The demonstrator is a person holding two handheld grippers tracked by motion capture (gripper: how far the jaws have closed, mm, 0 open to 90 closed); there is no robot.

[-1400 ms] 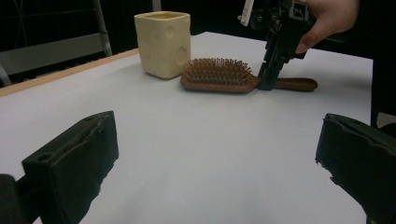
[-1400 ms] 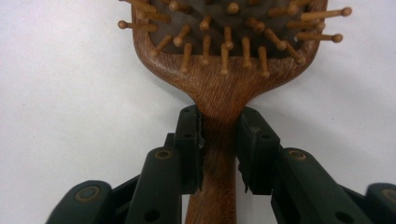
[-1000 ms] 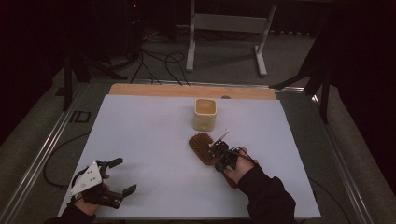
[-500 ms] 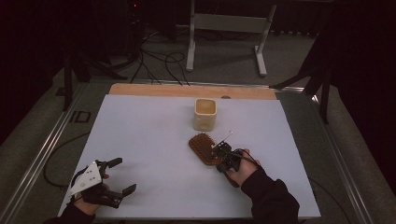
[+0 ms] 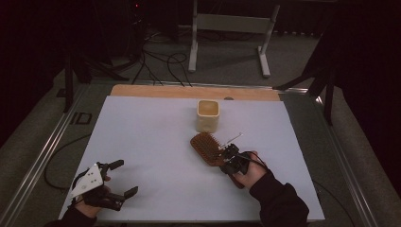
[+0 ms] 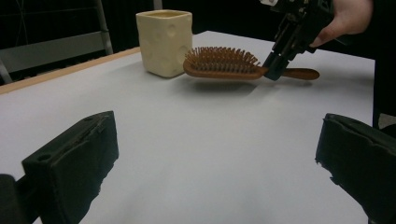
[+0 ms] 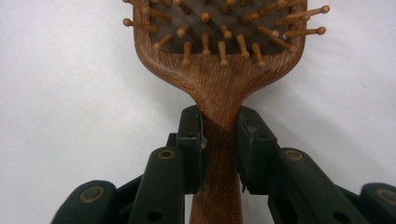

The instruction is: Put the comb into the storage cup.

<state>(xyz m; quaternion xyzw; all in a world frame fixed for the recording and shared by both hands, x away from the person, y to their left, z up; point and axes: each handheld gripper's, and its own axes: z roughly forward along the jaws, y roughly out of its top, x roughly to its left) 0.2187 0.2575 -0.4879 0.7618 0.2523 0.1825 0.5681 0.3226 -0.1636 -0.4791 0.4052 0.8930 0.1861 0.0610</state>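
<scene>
A brown wooden hairbrush point(image 5: 206, 147) with its bristles up is just right of the table's middle. My right gripper point(image 5: 227, 158) is shut on the neck of its handle. In the right gripper view the two jaws press the handle from both sides just below the brush head point(image 7: 219, 70), with my right gripper point(image 7: 219, 128) pointing along the brush. In the left gripper view the hairbrush point(image 6: 219, 63) looks held slightly above the white surface, with a shadow beneath it. My left gripper point(image 5: 125, 177) is open at the near left corner, with nothing between its jaws.
A cream square cup point(image 5: 208, 116) stands upright just beyond the brush head, and the cup point(image 6: 164, 42) looks close to the bristles in the left gripper view. The white table top point(image 5: 151, 137) has a wooden strip along its far edge. Metal rails run along both sides.
The right hand and forearm have shifted slightly while the brush stays about where it was. The left gripper has not moved.
</scene>
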